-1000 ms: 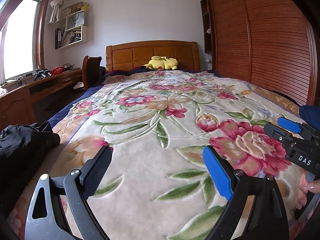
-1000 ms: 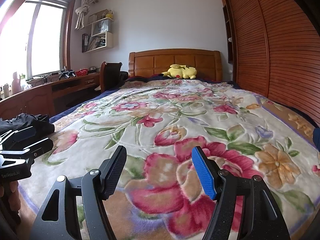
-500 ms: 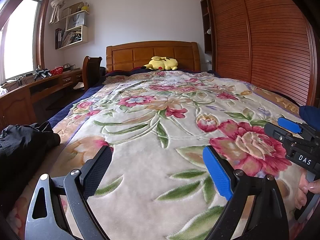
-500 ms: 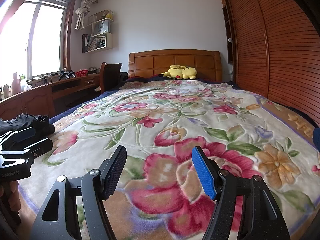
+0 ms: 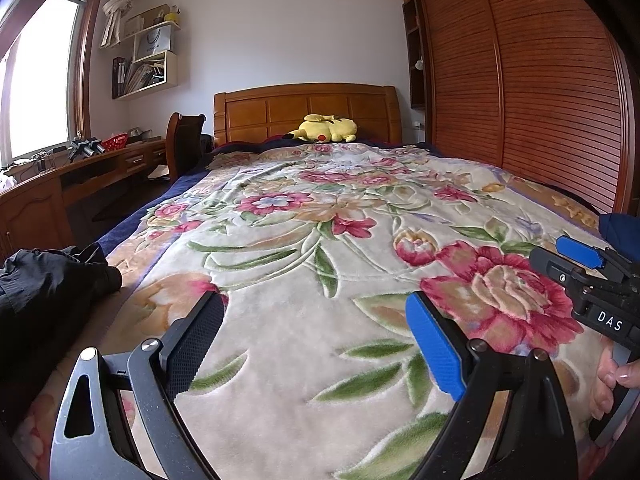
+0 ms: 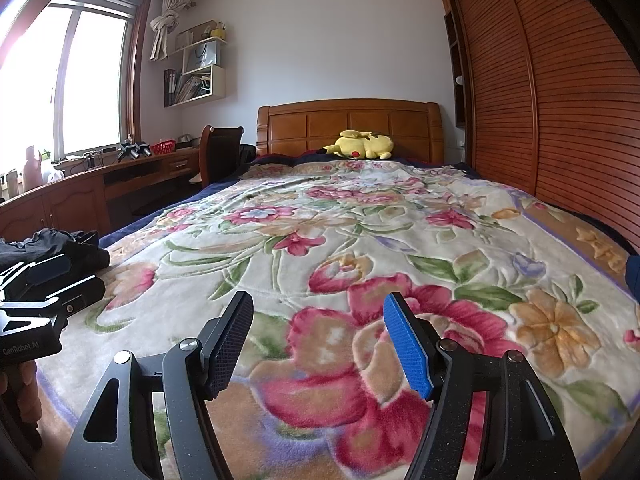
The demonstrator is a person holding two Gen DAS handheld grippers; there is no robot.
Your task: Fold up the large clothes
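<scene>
1. We look down a bed covered by a floral blanket (image 5: 320,248); its broad middle lies flat and bare up to the wooden headboard (image 5: 306,110), where a yellow plush toy (image 5: 326,128) rests.
2. At the right of both views a slatted wooden wardrobe (image 6: 560,120) stands close along the bed's edge; at the left a dark blue border (image 5: 120,232) marks the other edge, with a desk (image 6: 100,184) and chair (image 6: 220,152) beyond it.
3. The black garment (image 5: 48,292) lies crumpled at the left edge of the blanket, in the left-centre of the left wrist view, well apart from both claws.
4. Our left gripper (image 5: 316,340) has its jaws wide apart with only blanket showing between them.
5. Our right gripper (image 6: 318,340) is likewise spread, holding and touching nothing.
6. Both point along the bed, tilted slightly down, side by side above the near end of the blanket.
7. At the lower right of the left wrist view, a hand (image 5: 612,380) grips the right tool's handle.
</scene>
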